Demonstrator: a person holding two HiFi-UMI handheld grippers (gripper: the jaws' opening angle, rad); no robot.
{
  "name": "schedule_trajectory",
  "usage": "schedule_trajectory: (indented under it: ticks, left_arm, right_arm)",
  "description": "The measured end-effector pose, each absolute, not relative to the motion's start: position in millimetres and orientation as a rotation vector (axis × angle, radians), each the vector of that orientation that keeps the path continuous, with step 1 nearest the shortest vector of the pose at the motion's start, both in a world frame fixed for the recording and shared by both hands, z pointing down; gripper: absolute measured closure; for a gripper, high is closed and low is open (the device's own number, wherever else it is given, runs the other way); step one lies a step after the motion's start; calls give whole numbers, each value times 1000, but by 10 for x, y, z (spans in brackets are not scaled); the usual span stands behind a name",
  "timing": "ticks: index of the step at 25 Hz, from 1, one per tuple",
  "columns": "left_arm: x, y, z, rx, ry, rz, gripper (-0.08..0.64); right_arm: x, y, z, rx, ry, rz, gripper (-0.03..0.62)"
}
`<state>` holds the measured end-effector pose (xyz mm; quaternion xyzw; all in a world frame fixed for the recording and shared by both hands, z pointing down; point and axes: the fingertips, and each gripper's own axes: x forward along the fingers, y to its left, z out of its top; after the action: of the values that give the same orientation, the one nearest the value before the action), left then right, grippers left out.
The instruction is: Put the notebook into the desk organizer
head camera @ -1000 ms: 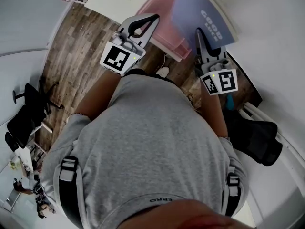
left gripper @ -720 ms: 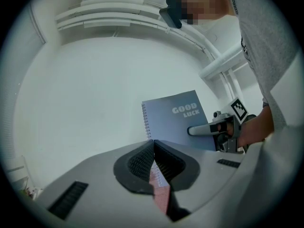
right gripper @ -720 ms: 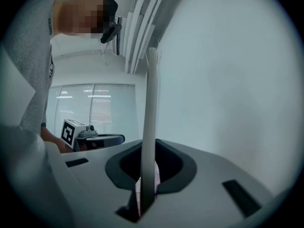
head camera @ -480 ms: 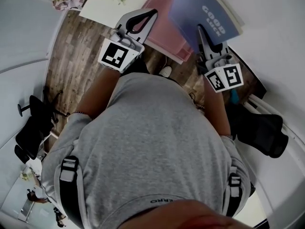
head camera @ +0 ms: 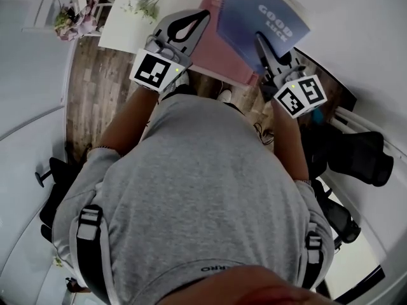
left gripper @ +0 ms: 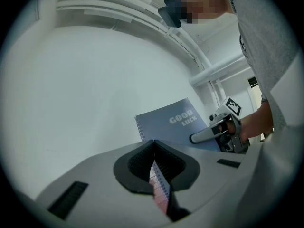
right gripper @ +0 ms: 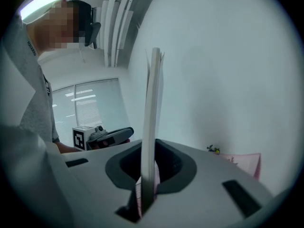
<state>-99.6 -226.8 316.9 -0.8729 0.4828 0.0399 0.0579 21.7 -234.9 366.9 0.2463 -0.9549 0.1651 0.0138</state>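
Observation:
In the head view a blue spiral notebook [head camera: 261, 14] printed GOOD LUCK is held up over a pink desk organizer [head camera: 213, 43]. My right gripper [head camera: 258, 38] is shut on the notebook's lower edge. In the right gripper view the notebook [right gripper: 154, 103] stands edge-on between the jaws of that gripper [right gripper: 152, 151]. My left gripper [head camera: 205, 15] hovers just left of the notebook with its tips touching and nothing in them. The left gripper view shows its tips [left gripper: 154, 142] together, the notebook's cover [left gripper: 173, 125] beyond, and the right gripper [left gripper: 195, 137] clamped on it. Pink shows through the gap behind both sets of jaws.
A white table [head camera: 124, 21] with a flower sprig [head camera: 143, 5] stands left of the organizer. Wooden floor [head camera: 86, 88] lies below it. A black office chair [head camera: 356, 157] is at the right. The person's grey-shirted torso [head camera: 197, 196] hides everything nearer.
The notebook in my right gripper has drifted a little left, further over the pink organizer. The left gripper stays shut beside it. The head view has swung, so more of the white table shows.

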Motion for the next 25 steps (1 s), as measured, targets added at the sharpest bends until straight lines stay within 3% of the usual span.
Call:
schedule_trajectory:
  ticks: [25]
  left_arm:
    - [-977,-2570,3277,-2761,1278,108,540]
  right_arm:
    - [-32,-2526,4198,604,-2735,1430,551]
